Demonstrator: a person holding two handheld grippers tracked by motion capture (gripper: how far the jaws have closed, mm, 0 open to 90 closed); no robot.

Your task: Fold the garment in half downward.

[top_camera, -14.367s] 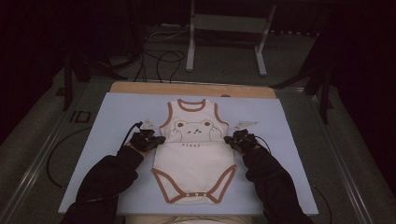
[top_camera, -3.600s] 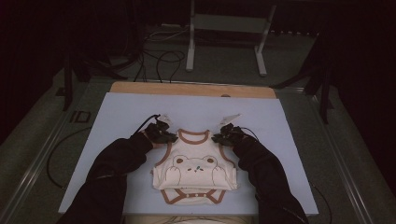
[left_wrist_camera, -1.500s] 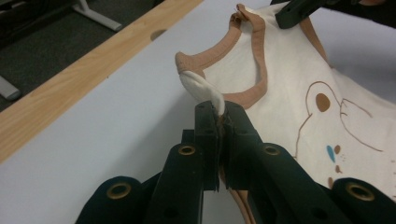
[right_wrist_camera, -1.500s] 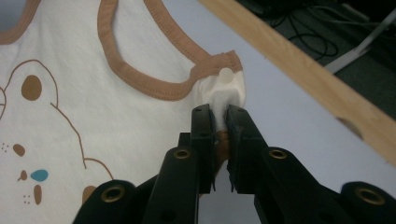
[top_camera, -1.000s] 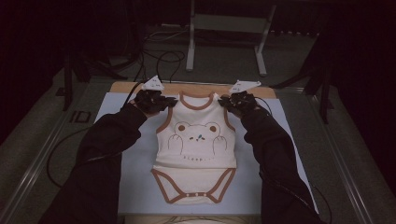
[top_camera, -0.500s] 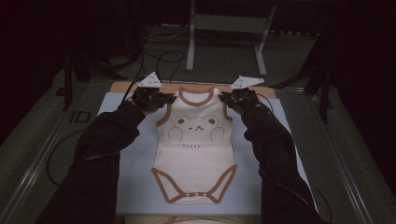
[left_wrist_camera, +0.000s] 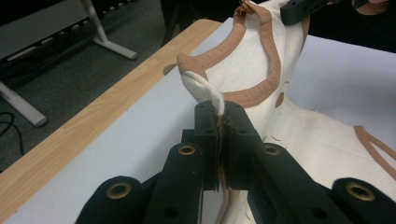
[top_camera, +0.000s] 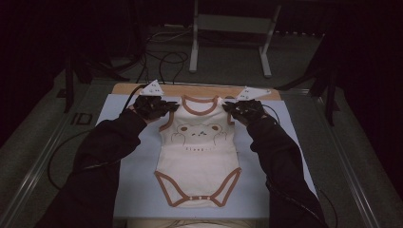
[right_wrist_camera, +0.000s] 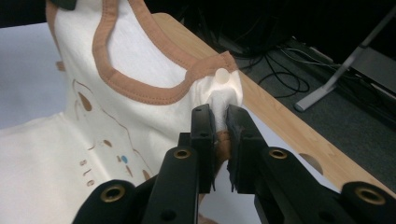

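Bodysuit (top_camera: 199, 152) now unfolded flat mid-desk (top_camera: 290, 142), neck at 12 o'clock; left gripper (left_wrist_camera: 219, 109) and right gripper (right_wrist_camera: 218, 112) jaws each pinching a shoulder strap — spread done, release next.

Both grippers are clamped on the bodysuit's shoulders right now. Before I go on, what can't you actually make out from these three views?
- High view: the jaws of the left gripper and right gripper are hidden under the gloved hands and dim light.
- High view: the small lettering on the bodysuit is too small to read.
- Gripper views: the bodysuit's snap end is cut off by the frame edges.
- Left gripper view: the fabric pinched between the jaws is hidden by the pads.
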